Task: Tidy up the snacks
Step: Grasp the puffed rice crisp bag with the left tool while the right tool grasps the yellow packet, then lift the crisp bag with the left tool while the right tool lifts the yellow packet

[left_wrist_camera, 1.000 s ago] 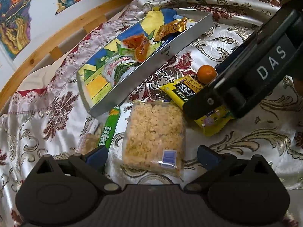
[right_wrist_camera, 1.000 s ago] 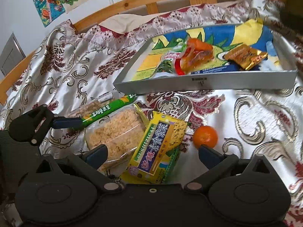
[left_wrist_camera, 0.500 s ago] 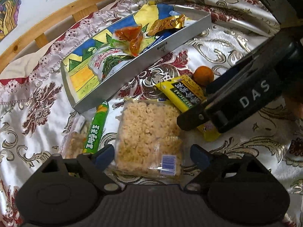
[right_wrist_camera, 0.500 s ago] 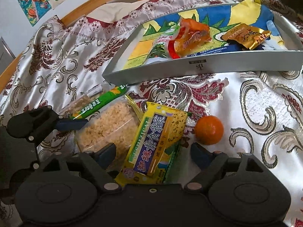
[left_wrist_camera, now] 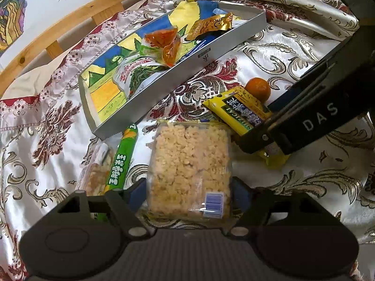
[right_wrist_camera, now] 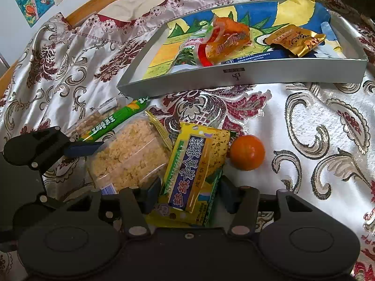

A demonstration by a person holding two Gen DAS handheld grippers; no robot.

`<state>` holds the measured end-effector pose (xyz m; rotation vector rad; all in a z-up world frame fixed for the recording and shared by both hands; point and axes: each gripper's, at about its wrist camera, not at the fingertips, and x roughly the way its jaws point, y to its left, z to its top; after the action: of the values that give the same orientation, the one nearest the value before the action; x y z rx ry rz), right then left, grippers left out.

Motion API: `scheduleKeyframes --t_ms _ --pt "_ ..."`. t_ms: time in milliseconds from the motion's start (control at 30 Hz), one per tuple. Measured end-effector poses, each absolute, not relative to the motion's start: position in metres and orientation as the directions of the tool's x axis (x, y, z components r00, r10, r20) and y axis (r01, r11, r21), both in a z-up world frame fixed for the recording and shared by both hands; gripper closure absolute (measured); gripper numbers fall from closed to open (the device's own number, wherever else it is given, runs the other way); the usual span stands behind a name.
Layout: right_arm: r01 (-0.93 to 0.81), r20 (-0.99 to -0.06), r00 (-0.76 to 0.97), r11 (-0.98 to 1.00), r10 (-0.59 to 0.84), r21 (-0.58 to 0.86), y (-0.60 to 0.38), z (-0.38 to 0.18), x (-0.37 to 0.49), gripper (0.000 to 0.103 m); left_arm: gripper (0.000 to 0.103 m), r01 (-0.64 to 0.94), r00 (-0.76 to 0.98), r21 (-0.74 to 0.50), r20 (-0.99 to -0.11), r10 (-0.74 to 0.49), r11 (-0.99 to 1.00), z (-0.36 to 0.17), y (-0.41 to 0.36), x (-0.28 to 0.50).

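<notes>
My left gripper is shut on a clear pack of puffed rice cake, its jaws against both sides of the pack's near end. My right gripper is shut on a yellow seaweed snack pack. The rice cake pack also shows in the right wrist view, with the left gripper's fingertip beside it. The grey tray with a colourful liner holds an orange packet, a gold packet and a green-white bag.
A small orange lies right of the yellow pack. A green tube snack and another clear snack pack lie left of the rice cake. All rest on a patterned satin bedspread with a wooden bed rail behind.
Both grippers have moved forward and down and closed, the left on the rice cake pack and the right on the yellow seaweed pack.
</notes>
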<state>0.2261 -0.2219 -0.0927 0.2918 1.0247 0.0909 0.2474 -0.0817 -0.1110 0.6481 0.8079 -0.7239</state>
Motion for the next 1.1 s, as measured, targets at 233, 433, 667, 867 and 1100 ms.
scheduleKeyframes --t_ms 233,433,667,867,1100 --pt "0.062 -0.826 0.513 0.95 0.233 0.306 -0.225 -0.082 0.217 0.048 0.031 0.745 0.462 0.215 -0.849 -0.255 0.632 -0.103 -0.087 0.237" --pt "0.073 -0.806 0.538 0.939 0.246 0.335 -0.232 -0.071 0.203 0.05 0.031 0.667 0.458 0.204 -0.871 -0.179 0.716 -0.091 -0.083 0.229" --pt "0.072 -0.812 0.536 0.946 0.232 0.317 -0.234 -0.07 0.197 0.066 0.031 0.591 0.482 0.187 -0.862 -0.158 0.785 -0.069 -0.07 0.216" --pt "0.061 -0.814 0.53 0.947 0.237 0.316 -0.23 -0.081 0.197 0.056 0.031 0.532 0.503 0.167 -0.851 -0.151 0.83 -0.06 -0.059 0.217" --pt "-0.029 -0.819 0.542 0.978 0.187 0.204 -0.209 -0.086 0.203 0.041 0.031 0.505 0.514 0.156 -0.844 -0.151 0.849 -0.056 -0.053 0.223"
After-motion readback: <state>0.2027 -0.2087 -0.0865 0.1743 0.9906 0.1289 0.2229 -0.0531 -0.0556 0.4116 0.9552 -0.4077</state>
